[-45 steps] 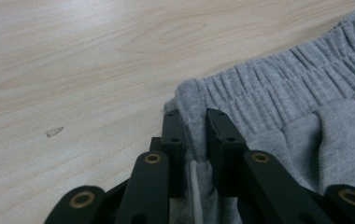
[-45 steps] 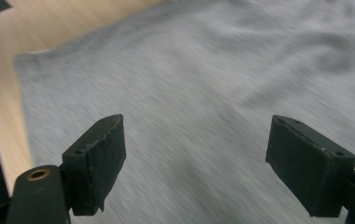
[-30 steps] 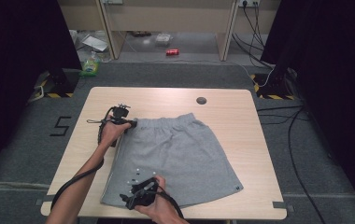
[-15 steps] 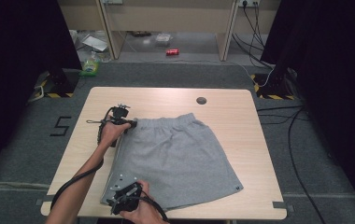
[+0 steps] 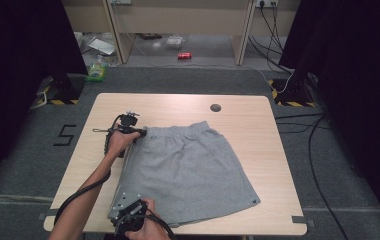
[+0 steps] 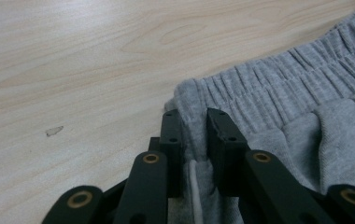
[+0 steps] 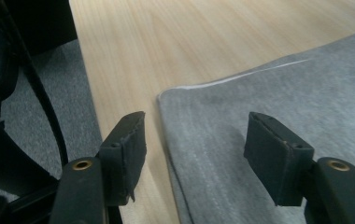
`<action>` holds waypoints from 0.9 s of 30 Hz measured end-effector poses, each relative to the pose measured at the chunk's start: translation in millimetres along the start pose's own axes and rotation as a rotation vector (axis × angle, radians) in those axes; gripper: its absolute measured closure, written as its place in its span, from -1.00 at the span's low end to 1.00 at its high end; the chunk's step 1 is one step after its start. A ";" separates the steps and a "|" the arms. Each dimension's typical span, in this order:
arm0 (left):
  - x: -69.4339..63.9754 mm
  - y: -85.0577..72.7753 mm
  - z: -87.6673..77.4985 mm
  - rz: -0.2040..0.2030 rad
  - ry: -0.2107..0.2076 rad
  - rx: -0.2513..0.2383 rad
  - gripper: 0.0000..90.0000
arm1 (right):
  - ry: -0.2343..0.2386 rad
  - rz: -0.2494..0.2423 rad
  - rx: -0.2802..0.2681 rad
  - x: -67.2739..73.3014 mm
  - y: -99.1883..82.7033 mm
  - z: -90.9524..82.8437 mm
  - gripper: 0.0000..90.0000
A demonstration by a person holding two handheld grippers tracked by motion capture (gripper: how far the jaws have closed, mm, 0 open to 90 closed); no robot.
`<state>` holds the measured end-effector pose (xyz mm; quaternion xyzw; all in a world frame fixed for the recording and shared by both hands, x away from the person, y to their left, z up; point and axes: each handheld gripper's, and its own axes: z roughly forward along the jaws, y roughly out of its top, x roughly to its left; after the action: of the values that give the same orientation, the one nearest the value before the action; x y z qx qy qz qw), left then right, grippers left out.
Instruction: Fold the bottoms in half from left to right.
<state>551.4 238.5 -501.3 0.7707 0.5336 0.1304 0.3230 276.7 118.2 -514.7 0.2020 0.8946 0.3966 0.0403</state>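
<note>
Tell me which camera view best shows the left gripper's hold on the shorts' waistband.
The left gripper view: the left gripper has its jaws shut on the waistband corner, close up. The high view shows that gripper small at the shorts' far-left corner. The right gripper view shows the hem corner.

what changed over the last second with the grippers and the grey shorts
The right gripper slid left along the near hem of the grey fabric shorts to their left corner, its jaws closing partway but not yet gripping. The left gripper stayed clamped on the waistband corner; the shorts lie unmoved.

A light wooden table [image 5: 238,120] stands on grey carpet [image 5: 38,165], dark curtains [image 5: 23,45] flanking.
</note>
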 end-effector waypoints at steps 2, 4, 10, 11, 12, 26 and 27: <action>0.1 -0.4 0.0 -0.004 -0.001 -0.003 0.70 | -0.011 -0.017 0.004 1.5 1.1 3.0 -0.07; 0.2 -0.7 0.0 -0.005 -0.002 -0.005 0.70 | -0.019 -0.033 0.010 2.6 2.1 6.0 -0.03; 0.5 -0.8 -0.1 -0.004 -0.003 -0.006 0.70 | -0.039 -0.067 0.025 1.0 3.2 4.7 0.36; 0.4 -0.9 0.0 -0.004 -0.003 -0.007 0.70 | -0.038 -0.064 0.025 -0.4 2.8 3.9 0.49; 0.4 -1.1 0.0 -0.003 -0.003 -0.009 0.70 | -0.033 -0.069 0.022 -2.5 2.6 3.3 0.59; -3.3 15.5 -16.6 -0.044 -0.043 -0.036 0.80 | 0.021 -0.052 -0.050 -27.7 2.3 -22.9 0.92; -5.8 18.9 -20.0 -0.043 -0.051 -0.042 0.80 | 0.017 -0.049 -0.063 -29.6 2.4 -28.7 0.92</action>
<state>552.1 236.3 -473.3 0.7552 0.5387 0.1148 0.3554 297.9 88.1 -495.9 0.1751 0.8867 0.4252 0.0487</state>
